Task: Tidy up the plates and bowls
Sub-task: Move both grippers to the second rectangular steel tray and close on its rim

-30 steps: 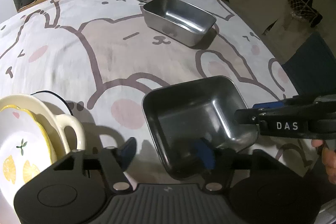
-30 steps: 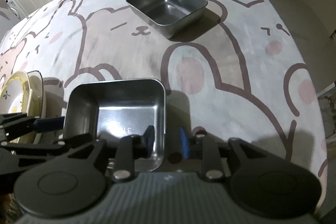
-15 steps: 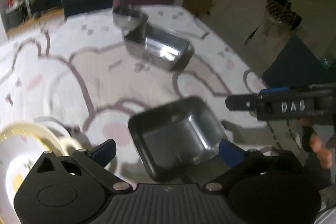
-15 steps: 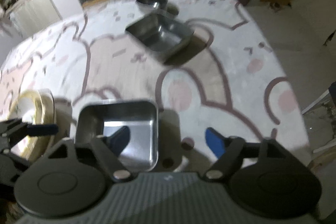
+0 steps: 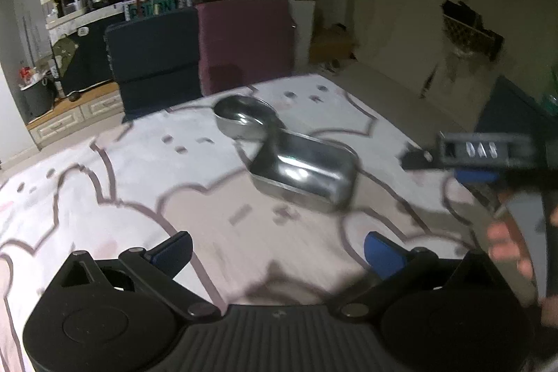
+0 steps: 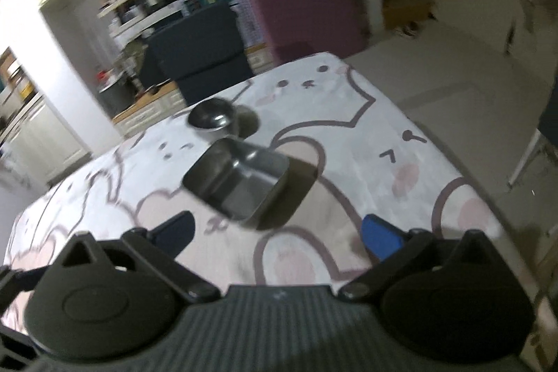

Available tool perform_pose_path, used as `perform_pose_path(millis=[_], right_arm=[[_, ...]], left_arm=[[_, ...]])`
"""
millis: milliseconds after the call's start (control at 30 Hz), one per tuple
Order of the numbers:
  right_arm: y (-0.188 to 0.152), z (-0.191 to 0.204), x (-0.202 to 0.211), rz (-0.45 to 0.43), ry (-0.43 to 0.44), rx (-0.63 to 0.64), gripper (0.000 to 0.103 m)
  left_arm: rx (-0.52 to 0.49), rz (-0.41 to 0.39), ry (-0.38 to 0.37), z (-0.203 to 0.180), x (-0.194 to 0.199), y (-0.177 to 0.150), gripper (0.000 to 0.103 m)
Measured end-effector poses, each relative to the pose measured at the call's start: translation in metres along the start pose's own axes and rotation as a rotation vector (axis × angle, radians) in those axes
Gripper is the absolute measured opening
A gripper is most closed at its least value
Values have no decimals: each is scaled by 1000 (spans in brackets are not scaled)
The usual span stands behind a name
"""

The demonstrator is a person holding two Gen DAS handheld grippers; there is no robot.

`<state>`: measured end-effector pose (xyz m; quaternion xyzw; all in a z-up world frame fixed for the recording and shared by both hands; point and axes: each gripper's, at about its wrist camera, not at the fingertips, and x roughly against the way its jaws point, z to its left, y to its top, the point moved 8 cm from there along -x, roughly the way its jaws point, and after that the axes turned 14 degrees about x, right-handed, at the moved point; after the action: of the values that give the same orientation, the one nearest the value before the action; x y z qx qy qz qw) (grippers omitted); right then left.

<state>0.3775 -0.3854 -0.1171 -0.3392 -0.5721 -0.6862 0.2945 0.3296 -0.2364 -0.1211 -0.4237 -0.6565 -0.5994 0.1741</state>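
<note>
With both my left gripper (image 5: pixel 277 250) and right gripper (image 6: pixel 277 230) spread wide and holding nothing, I judge I'm reaching for the rectangular steel tray (image 6: pixel 237 178) mid-counter (image 6: pixel 348 142), just beside the round steel bowl (image 6: pixel 211 117), needing one rim squarely between my fingers.

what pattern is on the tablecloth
White tablecloth with cartoon bear outlines and pink cheeks, clearest in the right wrist view.
</note>
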Motion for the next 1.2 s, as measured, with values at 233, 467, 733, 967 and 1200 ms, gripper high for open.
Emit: perform_pose_path(millis=[233,467,733,967,1200], right_arm=[[10,-5,-55,58,-31,-138,103],[11,2,-96,138,-49,-163,103],[11,-4,-118,167,-87,-199,103],[1,-6,-137,231,-118,-168,103],[-3,-12,-138,268,-143,-110,103]], left_arm=[[5,-2,31,20,-52,64,103],[-79,11,94,14,-120,98,103],[-134,77,166,13,-182,91,103],[-159,97,227,30,-199,83,103],[-171,102,222,35,-194,82,102]])
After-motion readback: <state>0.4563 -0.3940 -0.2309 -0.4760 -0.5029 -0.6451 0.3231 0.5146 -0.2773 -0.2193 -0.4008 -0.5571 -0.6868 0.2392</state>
